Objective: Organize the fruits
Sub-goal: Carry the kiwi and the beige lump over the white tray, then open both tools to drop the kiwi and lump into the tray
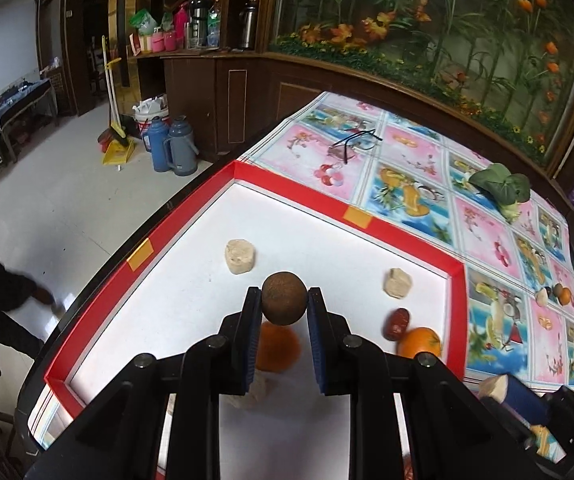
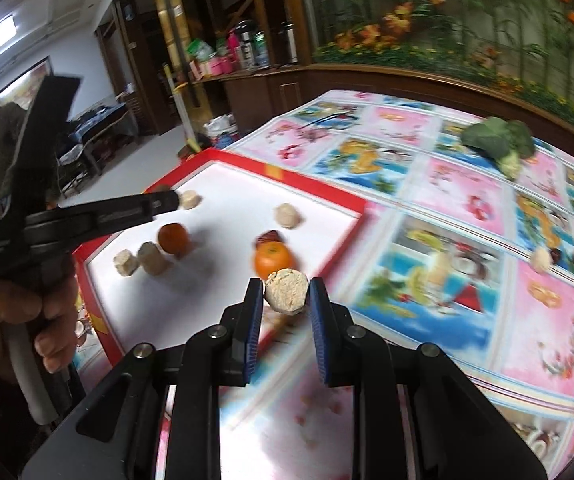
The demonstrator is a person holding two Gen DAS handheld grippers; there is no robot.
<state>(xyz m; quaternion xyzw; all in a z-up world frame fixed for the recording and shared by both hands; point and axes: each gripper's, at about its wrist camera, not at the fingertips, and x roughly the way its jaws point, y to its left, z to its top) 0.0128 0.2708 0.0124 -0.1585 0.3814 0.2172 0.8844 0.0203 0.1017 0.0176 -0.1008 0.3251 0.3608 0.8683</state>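
Note:
My left gripper (image 1: 285, 304) is shut on a round brown fruit (image 1: 284, 298) and holds it above the white tray (image 1: 167, 320) with a red rim. Below it lies an orange (image 1: 277, 350). The tray also holds beige chunks (image 1: 240, 256) (image 1: 397, 283), a red date (image 1: 397, 323) and a second orange (image 1: 419, 343). My right gripper (image 2: 287, 300) is shut on a beige chunk (image 2: 287, 290), held above the tray's near right corner (image 2: 327, 264). The left gripper (image 2: 87, 216) shows at the left of the right wrist view.
A leafy green vegetable (image 1: 501, 188) lies on the patterned tablecloth (image 1: 487, 220) at the far right. A small cluster of fruits (image 1: 555, 295) sits near the table's right edge. Black glasses (image 1: 357, 140) lie at the far side. The floor drops off left of the tray.

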